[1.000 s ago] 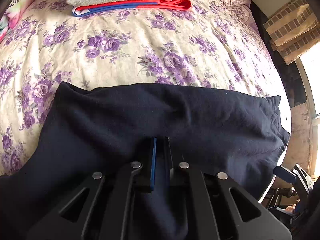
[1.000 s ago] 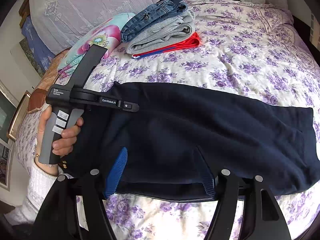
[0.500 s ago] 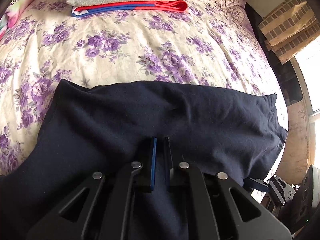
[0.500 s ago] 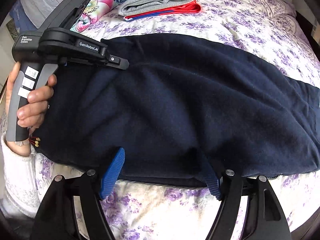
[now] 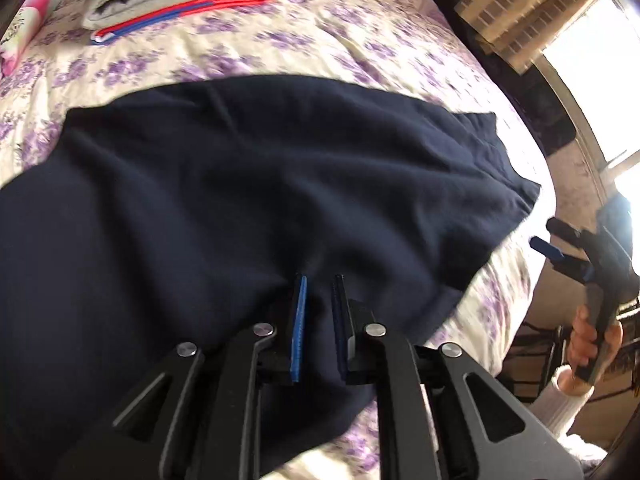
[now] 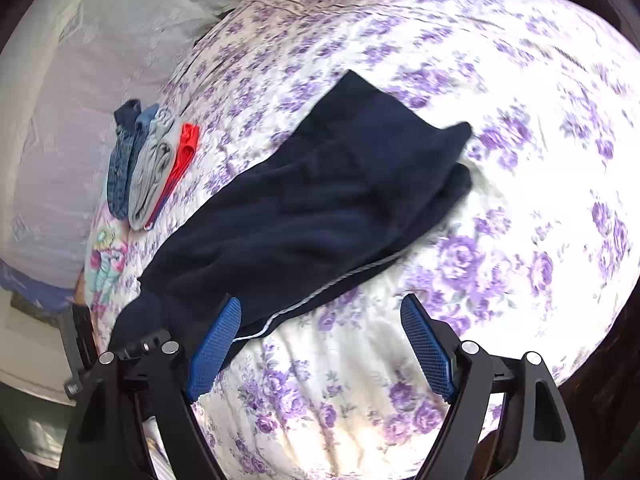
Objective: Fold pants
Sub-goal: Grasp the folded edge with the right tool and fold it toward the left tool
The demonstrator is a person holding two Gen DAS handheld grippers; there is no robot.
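left wrist view low over pants (image 5: 248, 208), right wrist view farther back, both facing the bedspread (image 6: 500, 208)

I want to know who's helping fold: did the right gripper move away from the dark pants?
Yes. The right gripper pulled back off the navy pants; its open fingers now hang over bare floral bedspread.

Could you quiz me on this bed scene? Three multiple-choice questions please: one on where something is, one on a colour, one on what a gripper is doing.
1. Where does the stack of folded clothes lie?
A. On the navy pants
B. On the bedspread beyond the pants
C. On the floor

2. What colour is the bottom item of that stack?
A. Red
B. Green
C. Yellow

3. What is the left gripper doing?
A. Hanging open in the air
B. Pinching the navy pants
C. Holding a pillow

Answers:
1 B, the stack sits apart from the pants on the floral bedspread.
2 A, a red edge shows lowest.
3 B, dark cloth runs between its near-closed fingers.
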